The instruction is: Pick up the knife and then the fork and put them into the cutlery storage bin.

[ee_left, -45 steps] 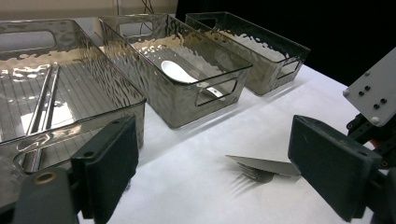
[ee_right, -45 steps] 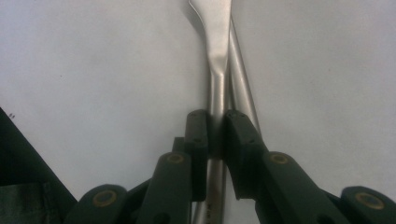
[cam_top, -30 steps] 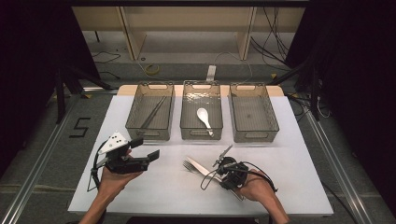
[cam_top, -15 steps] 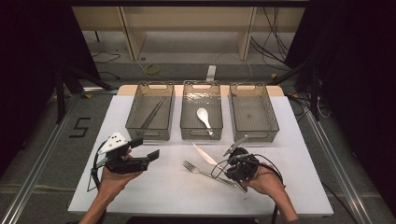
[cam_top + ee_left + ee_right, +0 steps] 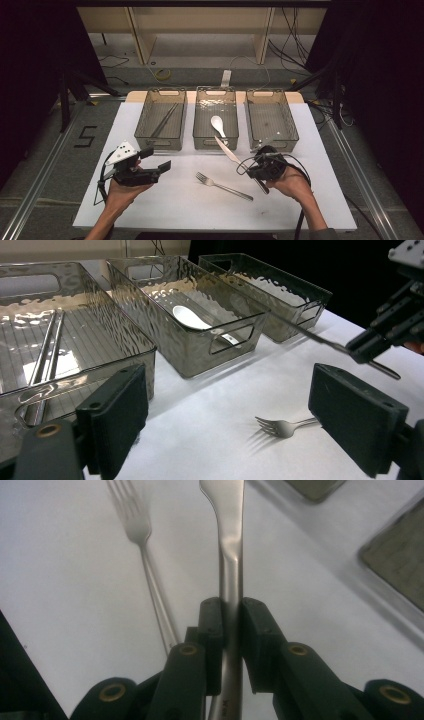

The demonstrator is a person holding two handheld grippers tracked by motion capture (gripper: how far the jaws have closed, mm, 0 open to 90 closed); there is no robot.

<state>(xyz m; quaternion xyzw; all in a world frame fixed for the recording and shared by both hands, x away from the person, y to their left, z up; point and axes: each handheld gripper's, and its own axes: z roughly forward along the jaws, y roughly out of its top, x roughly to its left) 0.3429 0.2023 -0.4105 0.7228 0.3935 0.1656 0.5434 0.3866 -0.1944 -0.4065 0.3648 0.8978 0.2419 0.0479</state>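
Between the right gripper's [image 5: 231, 615] two black pads a table knife [image 5: 231, 545] is pinched by its handle, the pads pressed flat on either side of the metal. Its long axis runs straight out along the gripper, the blade end leading; in the high view the knife [image 5: 227, 150] lies on a diagonal, blade aimed up and to the left toward the front wall of the middle bin [image 5: 216, 142], and the handle end pokes out behind the right gripper [image 5: 261, 167] toward the person. From the left gripper view the knife [image 5: 310, 337] looks close to level and clear of the white table [image 5: 170, 200], its tip near that bin's front right corner; whether it touches the wall cannot be told. Just below and left of it a fork [image 5: 223, 186] lies flat on the table, tines toward the upper left, roughly parallel to the knife and apart from it. A white spoon [image 5: 218, 125] rests inside the middle bin, a pair of metal chopsticks [image 5: 164, 120] in the left bin [image 5: 161, 140], and the right bin [image 5: 272, 137] stands beside them. Farther left, the left gripper [image 5: 156, 159] is held over the table with its jaws spread wide on nothing.
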